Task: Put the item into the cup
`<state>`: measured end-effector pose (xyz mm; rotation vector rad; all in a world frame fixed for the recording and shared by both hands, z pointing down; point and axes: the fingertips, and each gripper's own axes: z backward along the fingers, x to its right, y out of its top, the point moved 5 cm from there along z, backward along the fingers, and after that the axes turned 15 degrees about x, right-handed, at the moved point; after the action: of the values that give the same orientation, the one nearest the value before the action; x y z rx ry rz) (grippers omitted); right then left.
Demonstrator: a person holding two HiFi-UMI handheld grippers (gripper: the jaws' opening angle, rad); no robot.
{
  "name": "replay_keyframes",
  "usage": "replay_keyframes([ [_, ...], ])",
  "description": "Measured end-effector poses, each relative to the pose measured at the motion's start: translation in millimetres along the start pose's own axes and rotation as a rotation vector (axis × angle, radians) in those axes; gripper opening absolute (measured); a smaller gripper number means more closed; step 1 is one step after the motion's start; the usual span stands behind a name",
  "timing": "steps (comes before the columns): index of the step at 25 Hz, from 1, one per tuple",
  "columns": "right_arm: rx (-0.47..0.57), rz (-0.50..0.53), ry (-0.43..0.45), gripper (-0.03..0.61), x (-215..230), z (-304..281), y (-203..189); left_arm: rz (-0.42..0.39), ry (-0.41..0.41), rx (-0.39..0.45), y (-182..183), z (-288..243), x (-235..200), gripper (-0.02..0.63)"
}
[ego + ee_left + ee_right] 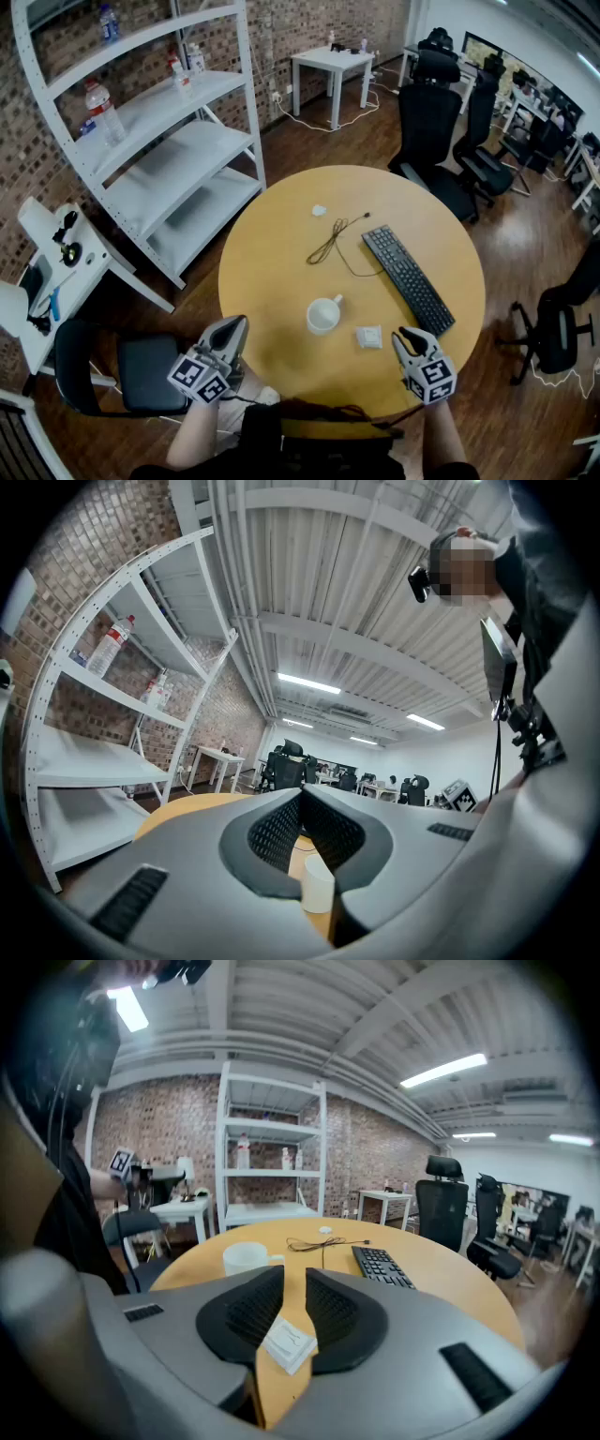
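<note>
A white cup (324,315) stands on the round yellow table (272,272) near its front. A small flat white packet (369,337) lies just right of it. My right gripper (405,336) hovers low at the packet's right, jaws a little apart; in the right gripper view the packet (286,1344) shows on the table through the gap of the right gripper (294,1274), untouched, with the cup (246,1257) ahead to the left. My left gripper (236,323) is at the table's front left edge. In its own view the left gripper (300,794) has its tips together and empty, with the cup (319,885) beyond.
A black keyboard (409,277) lies at the table's right, a black cable (333,239) in the middle and a small white object (319,210) farther back. A white shelf unit (159,122) stands at the left, office chairs (427,122) behind, a black chair (141,373) at the front left.
</note>
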<state>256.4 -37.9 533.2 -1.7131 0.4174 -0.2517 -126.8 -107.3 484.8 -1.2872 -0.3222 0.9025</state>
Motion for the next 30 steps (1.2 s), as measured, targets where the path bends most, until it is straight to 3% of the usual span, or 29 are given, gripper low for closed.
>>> replay_keyframes([
  [2, -0.069, 0.071, 0.044, 0.112, -18.0, -13.2, -20.7, 0.0, 0.006, -0.003, 1.1, 2.1, -3.9, -0.005],
  [5, -0.172, 0.13, 0.074, 0.114, -36.1, -32.6, -50.8, -0.001, 0.019, -0.007, 2.5, 5.9, -8.8, -0.005],
  [17, -0.528, 0.188, 0.007, 0.141, -45.5, -76.0, -122.7, 0.001, 0.078, -0.03, 13.1, 35.7, -25.7, -0.005],
  [30, -0.58, 0.212, 0.034, 0.141, -63.0, -92.7, -124.1, 0.008, 0.11, -0.006, 18.7, 48.6, -41.9, -0.005],
])
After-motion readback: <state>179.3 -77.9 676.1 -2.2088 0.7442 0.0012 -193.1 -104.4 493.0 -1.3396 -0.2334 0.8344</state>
